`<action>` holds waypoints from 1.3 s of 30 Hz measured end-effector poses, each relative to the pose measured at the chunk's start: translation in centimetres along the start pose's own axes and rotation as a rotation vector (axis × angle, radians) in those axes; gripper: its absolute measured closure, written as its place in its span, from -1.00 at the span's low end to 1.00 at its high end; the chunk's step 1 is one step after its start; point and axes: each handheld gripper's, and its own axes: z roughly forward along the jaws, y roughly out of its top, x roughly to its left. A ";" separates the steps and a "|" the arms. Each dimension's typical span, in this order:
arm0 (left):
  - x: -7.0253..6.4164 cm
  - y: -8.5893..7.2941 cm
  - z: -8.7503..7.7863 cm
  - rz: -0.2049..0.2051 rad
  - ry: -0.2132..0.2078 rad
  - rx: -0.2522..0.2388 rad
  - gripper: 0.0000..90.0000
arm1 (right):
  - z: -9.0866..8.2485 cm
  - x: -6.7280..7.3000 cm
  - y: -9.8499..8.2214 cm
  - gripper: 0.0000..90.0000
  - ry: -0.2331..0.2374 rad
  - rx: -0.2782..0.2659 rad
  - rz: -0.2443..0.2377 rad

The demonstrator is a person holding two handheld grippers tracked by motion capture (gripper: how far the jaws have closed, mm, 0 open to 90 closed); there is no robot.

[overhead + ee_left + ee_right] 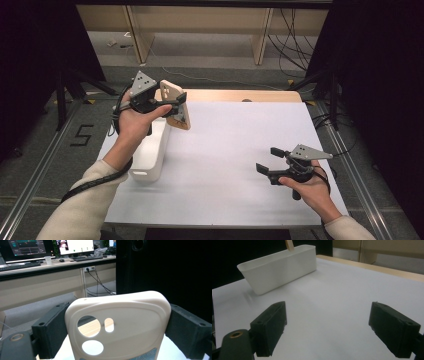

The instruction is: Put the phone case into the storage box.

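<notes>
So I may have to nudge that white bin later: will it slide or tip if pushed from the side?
The white bin looks like thin plastic, long and narrow, and seems empty, so probably light. On the smooth white table cover it would likely slide readily. A push high on a long wall might tip it; pushing low seems safer.

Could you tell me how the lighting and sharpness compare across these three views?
High view: the white table is bright and evenly lit, its surroundings almost black. Left gripper view: the phone case is fairly sharp, the monitors behind glare and look soft. Right gripper view: dimmer, with the white bin slightly soft.
</notes>
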 end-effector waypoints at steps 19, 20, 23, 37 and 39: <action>1.7 0.5 -1.1 0.048 0.043 -0.019 -0.76 | 0.1 0.0 0.0 -0.65 0.006 -0.002 0.001; 1.8 0.6 -1.2 0.048 0.048 -0.019 -0.76 | 0.1 0.0 0.0 -0.65 0.006 -0.002 0.001; 2.1 0.6 -1.3 0.044 0.054 -0.019 -0.76 | 0.1 0.0 0.0 -0.65 0.007 -0.003 0.001; 3.2 0.5 -1.7 0.048 0.082 -0.017 -0.76 | 0.1 -0.1 0.0 -0.65 0.009 -0.002 0.002; 3.3 0.5 -1.6 0.047 0.085 -0.019 -0.76 | 0.1 -0.1 0.0 -0.65 0.009 -0.003 0.002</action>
